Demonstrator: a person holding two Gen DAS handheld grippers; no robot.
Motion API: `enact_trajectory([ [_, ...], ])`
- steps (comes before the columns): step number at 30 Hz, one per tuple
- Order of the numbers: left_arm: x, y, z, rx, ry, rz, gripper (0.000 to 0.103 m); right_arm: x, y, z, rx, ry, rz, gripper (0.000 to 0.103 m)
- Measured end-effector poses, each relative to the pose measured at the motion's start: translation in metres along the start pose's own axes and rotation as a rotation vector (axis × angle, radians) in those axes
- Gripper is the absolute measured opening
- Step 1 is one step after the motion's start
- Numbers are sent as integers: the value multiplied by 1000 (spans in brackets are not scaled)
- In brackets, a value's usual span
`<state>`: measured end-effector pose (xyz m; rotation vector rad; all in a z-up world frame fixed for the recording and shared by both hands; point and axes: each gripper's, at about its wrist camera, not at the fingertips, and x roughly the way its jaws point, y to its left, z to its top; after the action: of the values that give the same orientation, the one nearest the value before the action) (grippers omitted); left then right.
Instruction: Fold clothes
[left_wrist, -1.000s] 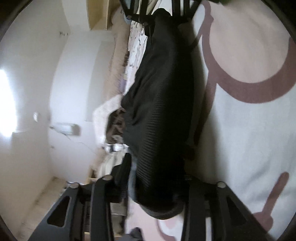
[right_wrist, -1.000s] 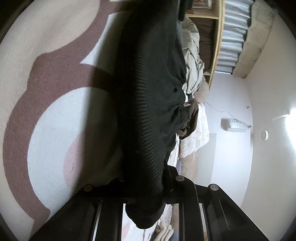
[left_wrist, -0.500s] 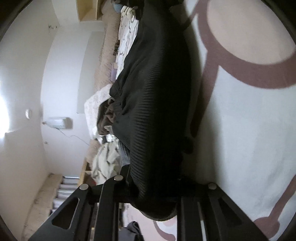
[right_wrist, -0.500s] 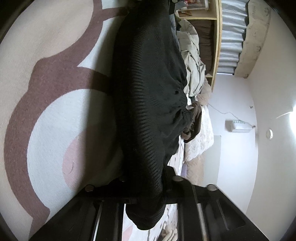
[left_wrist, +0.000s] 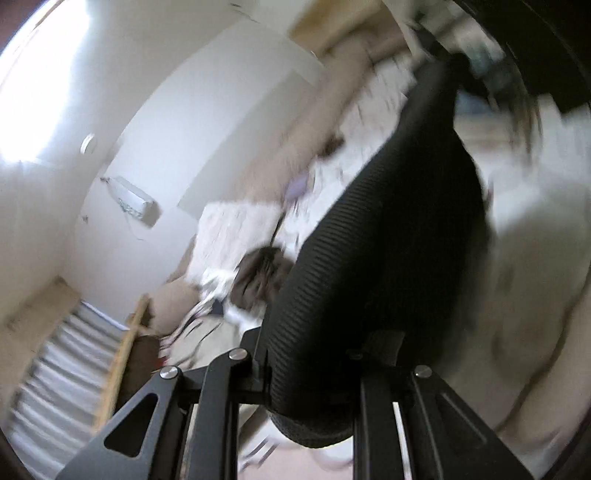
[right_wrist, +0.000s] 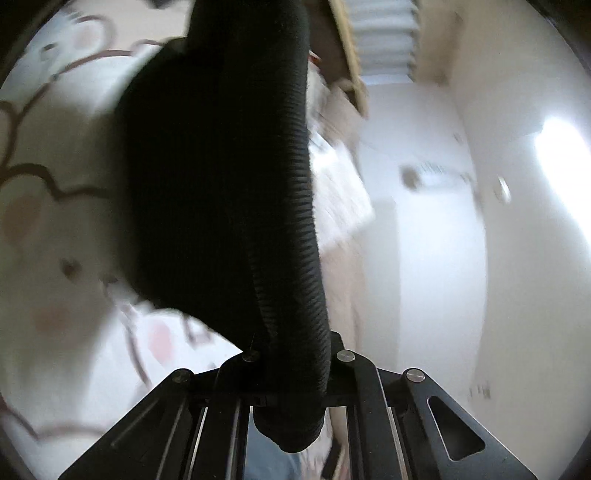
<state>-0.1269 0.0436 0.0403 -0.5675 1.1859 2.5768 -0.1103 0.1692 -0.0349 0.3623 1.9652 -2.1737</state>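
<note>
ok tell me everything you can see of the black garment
The black garment is a dark ribbed knit, thick and soft-looking, bunched into a long roll. The fingers of the left gripper and of the right gripper are each shut on a rolled edge of it, and a short end pokes out behind each grip. It hangs stretched away from each camera, above the patterned bedspread. Its full shape is hidden.

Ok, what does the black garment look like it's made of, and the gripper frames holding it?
The black garment looks like a ribbed knit, matte and soft: fine parallel ridges run across it and its edge is fuzzy. The fibre can't be told. The left gripper and right gripper, both clamped on it, look like rigid matte black plastic or coated metal, with shiny metal screw heads.
</note>
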Motion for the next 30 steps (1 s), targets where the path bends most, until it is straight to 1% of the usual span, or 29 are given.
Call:
enact_trajectory([
  [2, 0, 5, 43, -56, -59, -42, 18, -2, -41, -29, 33, 73, -48, 9],
  [4, 4, 3, 89, -77, -126, -64, 18, -2, -74, -58, 60, 142, -97, 9],
  [5, 6, 0, 108, -80, -150, -71, 18, -1, -88, -72, 73, 172, -118, 9],
  [7, 18, -6, 155, -91, -195, -101, 18, 4, -117, -104, 102, 242, -169, 9],
  [10, 46, -20, 219, -107, -228, -130, 18, 28, -150, -153, 119, 345, -246, 9],
  [13, 84, -34, 275, -139, -226, -135, 18, 61, -169, -193, 140, 421, -299, 9],
  [15, 114, -42, 306, -168, -202, -148, 18, 88, -179, -219, 179, 466, -316, 9],
  [17, 140, -52, 330, -203, -173, -166, 18, 117, -182, -242, 209, 501, -315, 9],
  [19, 166, -62, 352, -234, -145, -178, 18, 141, -181, -259, 213, 527, -316, 9],
  [22, 199, -78, 376, -230, -126, -162, 18, 180, -181, -281, 243, 557, -329, 9],
  [24, 213, -88, 390, -223, -130, -144, 18, 201, -182, -292, 269, 570, -343, 9],
  [28, 223, -93, 400, -255, -184, -87, 18, 228, -187, -303, 296, 581, -379, 9],
  [29, 225, -93, 399, -267, -192, -85, 18, 228, -188, -304, 311, 574, -377, 9],
  [30, 224, -94, 395, -272, -187, -103, 18, 229, -188, -304, 326, 567, -375, 9],
])
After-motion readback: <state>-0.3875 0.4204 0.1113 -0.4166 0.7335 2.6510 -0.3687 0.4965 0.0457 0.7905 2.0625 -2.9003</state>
